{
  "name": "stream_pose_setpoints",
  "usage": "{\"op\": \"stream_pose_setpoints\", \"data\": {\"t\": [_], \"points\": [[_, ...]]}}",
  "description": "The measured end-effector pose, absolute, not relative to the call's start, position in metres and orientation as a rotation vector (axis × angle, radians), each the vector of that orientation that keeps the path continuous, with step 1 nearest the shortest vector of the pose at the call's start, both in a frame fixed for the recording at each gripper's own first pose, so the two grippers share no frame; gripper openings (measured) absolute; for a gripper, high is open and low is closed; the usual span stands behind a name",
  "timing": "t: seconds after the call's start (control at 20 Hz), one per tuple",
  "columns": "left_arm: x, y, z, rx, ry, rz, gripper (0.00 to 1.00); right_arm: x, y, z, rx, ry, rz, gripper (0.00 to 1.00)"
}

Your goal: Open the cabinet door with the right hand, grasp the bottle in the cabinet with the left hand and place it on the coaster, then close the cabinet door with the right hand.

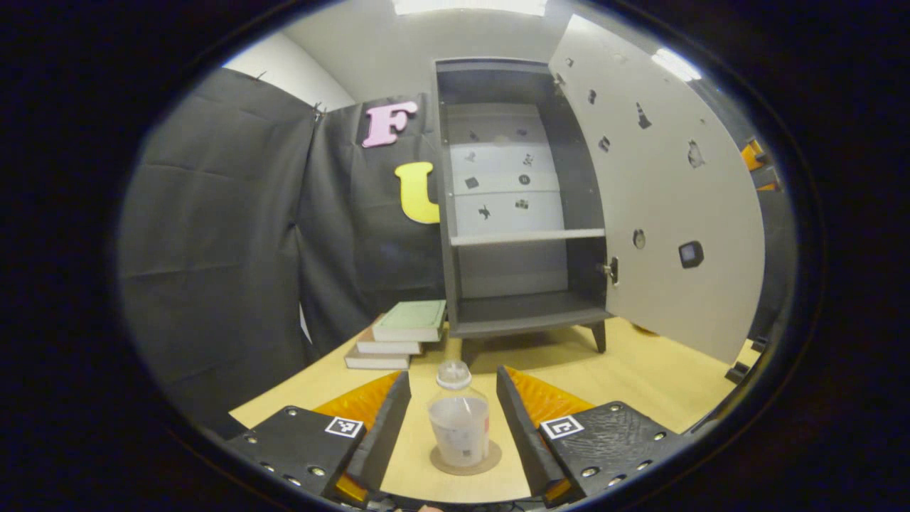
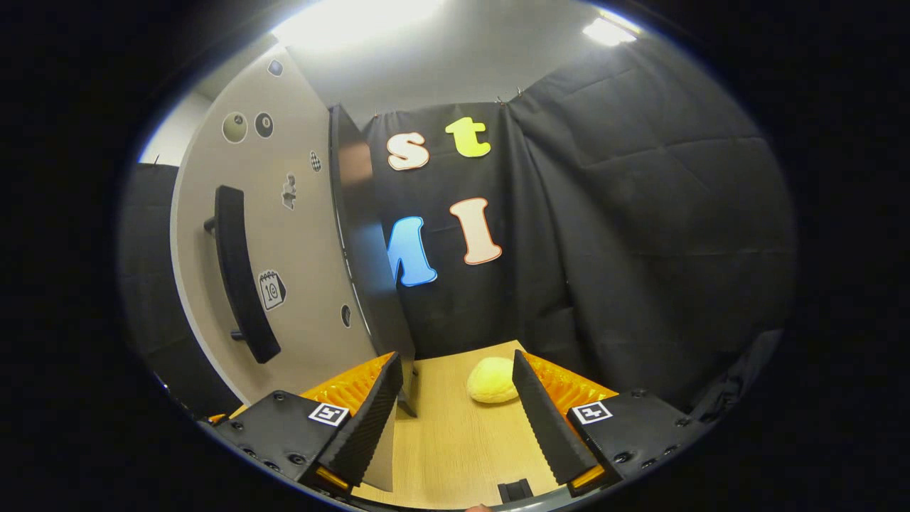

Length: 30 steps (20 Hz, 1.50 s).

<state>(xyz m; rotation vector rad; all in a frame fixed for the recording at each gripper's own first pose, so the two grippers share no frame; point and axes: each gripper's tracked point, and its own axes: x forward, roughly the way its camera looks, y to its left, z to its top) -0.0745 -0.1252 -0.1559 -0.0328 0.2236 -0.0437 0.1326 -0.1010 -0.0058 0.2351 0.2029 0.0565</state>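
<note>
A clear plastic bottle [image 1: 460,423] with a clear cap stands upright on a round brown coaster [image 1: 490,459] on the wooden table. My left gripper [image 1: 453,375] is open, one finger on each side of the bottle with a small gap to it. Behind it, the grey cabinet [image 1: 519,213] has bare shelves and its door [image 1: 668,199] swung wide to the right. In the right gripper view, the door's outer face [image 2: 284,235] with its dark bar handle [image 2: 238,274] stands close on the left. My right gripper [image 2: 456,358] is open and holds nothing, its left finger beside the door's edge.
Three stacked books [image 1: 402,334] lie on the table left of the cabinet's foot. A yellow rounded object [image 2: 492,380] rests on the table ahead of the right gripper. Black cloth walls close in the table at the back and sides.
</note>
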Motion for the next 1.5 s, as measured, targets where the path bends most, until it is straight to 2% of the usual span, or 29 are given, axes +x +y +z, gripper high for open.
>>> {"op": "stream_pose_setpoints", "data": {"t": [0.25,0.3,0.35,0.4,0.7,0.8,1.25,1.35,1.4,1.5], "points": [[-0.068,-0.095,-0.076,-0.033,0.174,0.051,0.72,0.140,-0.108,0.003,0.270,0.177,0.092,0.98],[-0.067,-0.092,-0.059,-0.040,0.160,0.069,0.72,0.143,-0.111,0.003,0.272,0.177,0.104,0.93],[-0.067,-0.094,-0.043,-0.050,0.149,0.082,0.75,0.147,-0.111,0.003,0.276,0.182,0.124,0.98],[-0.067,-0.095,-0.028,-0.060,0.150,0.098,0.72,0.151,-0.112,0.001,0.285,0.203,0.143,0.98],[-0.073,-0.131,0.028,-0.058,0.165,0.133,0.72,0.173,-0.106,-0.004,0.271,0.247,0.263,0.98],[-0.079,-0.143,0.035,-0.079,0.169,0.140,0.75,0.179,-0.101,-0.005,0.239,0.267,0.289,0.98],[-0.096,-0.139,0.044,-0.060,0.158,0.231,0.72,0.181,-0.025,0.028,0.229,0.262,0.525,0.98],[-0.094,-0.132,0.045,-0.060,0.143,0.230,0.75,0.174,-0.011,0.033,0.216,0.257,0.560,0.98],[-0.091,-0.127,0.044,-0.064,0.135,0.226,0.72,0.172,-0.003,0.035,0.212,0.254,0.567,0.98],[-0.082,-0.115,0.041,-0.072,0.120,0.213,0.73,0.175,-0.001,0.039,0.177,0.235,0.544,0.97]]}}
